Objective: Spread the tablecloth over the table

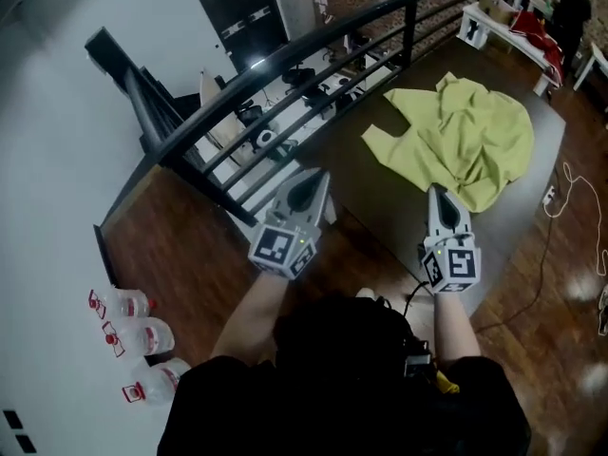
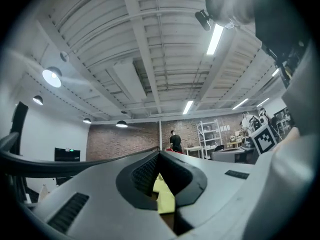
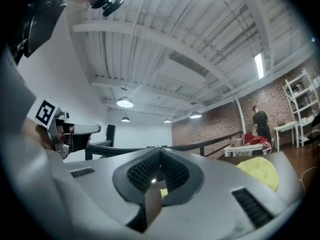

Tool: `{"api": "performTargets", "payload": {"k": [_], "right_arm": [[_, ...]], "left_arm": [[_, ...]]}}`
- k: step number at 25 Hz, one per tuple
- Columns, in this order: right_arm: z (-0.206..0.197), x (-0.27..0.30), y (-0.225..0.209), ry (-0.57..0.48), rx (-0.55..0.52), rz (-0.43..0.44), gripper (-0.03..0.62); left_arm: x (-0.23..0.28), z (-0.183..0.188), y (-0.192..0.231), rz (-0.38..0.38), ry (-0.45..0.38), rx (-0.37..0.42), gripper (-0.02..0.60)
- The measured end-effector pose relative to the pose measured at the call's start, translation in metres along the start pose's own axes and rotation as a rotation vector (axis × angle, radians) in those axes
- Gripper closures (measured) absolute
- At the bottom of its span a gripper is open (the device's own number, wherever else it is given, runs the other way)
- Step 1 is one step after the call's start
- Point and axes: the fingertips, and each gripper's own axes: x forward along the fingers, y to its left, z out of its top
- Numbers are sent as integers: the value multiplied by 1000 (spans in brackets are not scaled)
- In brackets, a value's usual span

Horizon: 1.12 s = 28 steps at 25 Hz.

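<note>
A yellow-green tablecloth (image 1: 470,136) lies crumpled in a heap on the far half of a dark table (image 1: 375,174). My left gripper (image 1: 312,180) is shut and holds nothing; it points over the table's near left corner, well short of the cloth. My right gripper (image 1: 438,192) is shut and holds nothing too, its tip by the cloth's near edge. In the left gripper view the shut jaws meet at the left gripper (image 2: 160,155), with a sliver of the cloth (image 2: 164,196) showing below. The right gripper view shows the right gripper (image 3: 160,150) shut and the cloth (image 3: 260,171) off to the right.
A black railing (image 1: 285,65) runs along the table's far left side, with desks below it. Three plastic bottles (image 1: 133,335) stand on the floor at the left. A white table (image 1: 503,27) with red cloth and a person (image 1: 572,8) are far right. A cable (image 1: 570,198) trails on the floor.
</note>
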Motion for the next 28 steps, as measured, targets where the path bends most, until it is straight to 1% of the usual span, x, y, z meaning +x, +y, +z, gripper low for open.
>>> {"api": "performTargets", "payload": {"k": [2, 5, 7, 10, 12, 14, 16, 19, 22, 24, 28], "right_arm": [[-2, 5, -26, 1, -6, -44, 586], [-10, -4, -75, 24, 6, -161, 586], [-11, -20, -113, 35, 5, -277, 586], [-15, -58, -165, 39, 19, -488, 586], [-17, -73, -189, 46, 25, -598, 586], [-18, -75, -197, 57, 14, -674, 586], [-19, -66, -194, 69, 3, -723, 586], [-19, -42, -183, 91, -20, -772, 586], [-22, -10, -174, 105, -29, -795, 586], [-27, 9, -169, 121, -30, -798, 586], [-37, 30, -156, 156, -9, -790, 586]], "left_arm": [[39, -7, -7, -46, -8, -5, 578], [94, -26, -26, -152, 10, 6, 578], [131, -42, -38, -240, 40, -20, 578], [175, -67, -53, -366, 85, -84, 578], [200, -81, -56, -431, 102, -93, 578], [225, -87, -56, -491, 100, -83, 578], [246, -88, -54, -547, 87, -89, 578], [273, -84, -52, -633, 72, -99, 578], [291, -91, -43, -699, 92, -93, 578], [297, -101, -33, -721, 119, -104, 578], [298, -117, -20, -736, 165, -127, 578]]}}
